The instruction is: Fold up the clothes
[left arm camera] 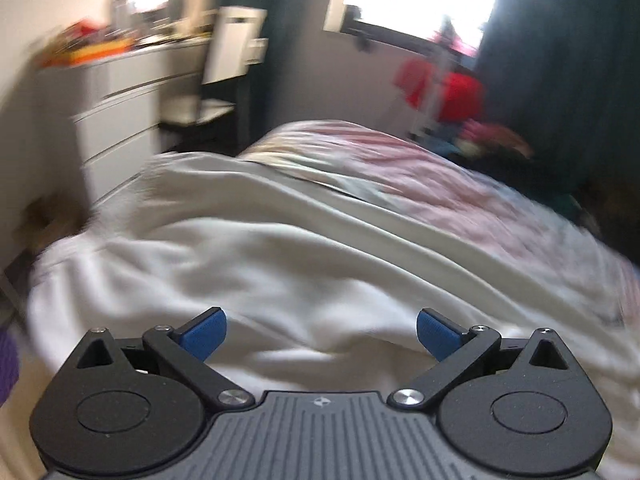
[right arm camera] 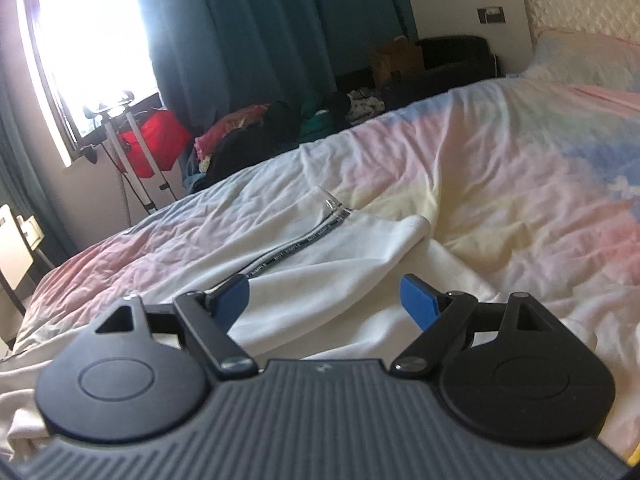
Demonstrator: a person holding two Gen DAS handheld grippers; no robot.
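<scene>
Where blur allows, soft creased white garment (right arm camera: 328,256), seemingly zippered, rumpled pastel bedspread (right arm camera: 500,168).

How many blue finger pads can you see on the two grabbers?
4. Two on the left gripper: one pad on each side, wide apart above the white garment. Two on the right gripper, pads likewise apart. None seem hidden.

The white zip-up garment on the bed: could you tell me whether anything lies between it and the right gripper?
Nothing visible does. The right gripper is open and empty just above the white zip-up garment, which lies uncovered on the pastel duvet. The left gripper is also open over the white fabric.
</scene>
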